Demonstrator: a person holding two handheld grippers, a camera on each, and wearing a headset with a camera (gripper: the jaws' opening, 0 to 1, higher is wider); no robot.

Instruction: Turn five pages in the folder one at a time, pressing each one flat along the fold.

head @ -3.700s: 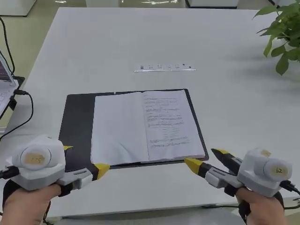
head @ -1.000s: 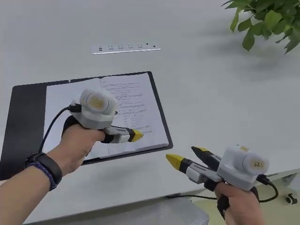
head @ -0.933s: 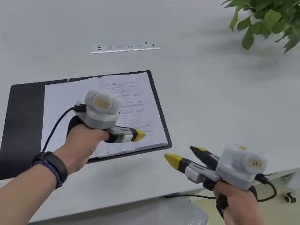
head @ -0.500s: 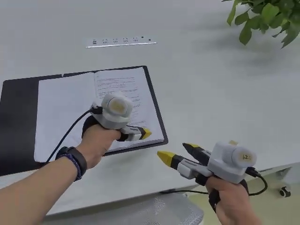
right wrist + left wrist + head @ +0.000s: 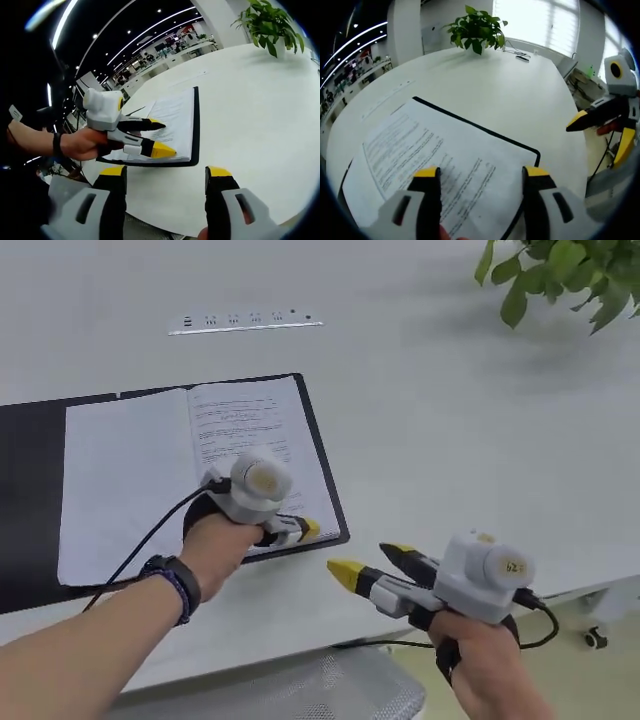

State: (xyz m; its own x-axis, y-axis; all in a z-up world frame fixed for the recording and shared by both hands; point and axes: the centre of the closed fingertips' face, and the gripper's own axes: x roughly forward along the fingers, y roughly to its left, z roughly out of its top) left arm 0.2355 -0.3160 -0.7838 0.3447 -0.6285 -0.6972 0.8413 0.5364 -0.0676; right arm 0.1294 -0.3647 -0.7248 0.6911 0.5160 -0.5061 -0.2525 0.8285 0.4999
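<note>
The black folder lies open on the white surface, with a blank sheet on its left half and a printed page on its right. The left hand-held gripper hangs over the printed page near the folder's near right corner. Its yellow-tipped jaws are spread and pinch nothing, and I cannot tell whether they touch the paper. The right hand-held gripper is off the folder, just beyond that same corner on the near side, over bare surface. Its jaws are also spread wide and empty, pointing toward the folder. A power strip lies past the folder's far edge, and a leafy plant stands well off to the folder's far right.
</note>
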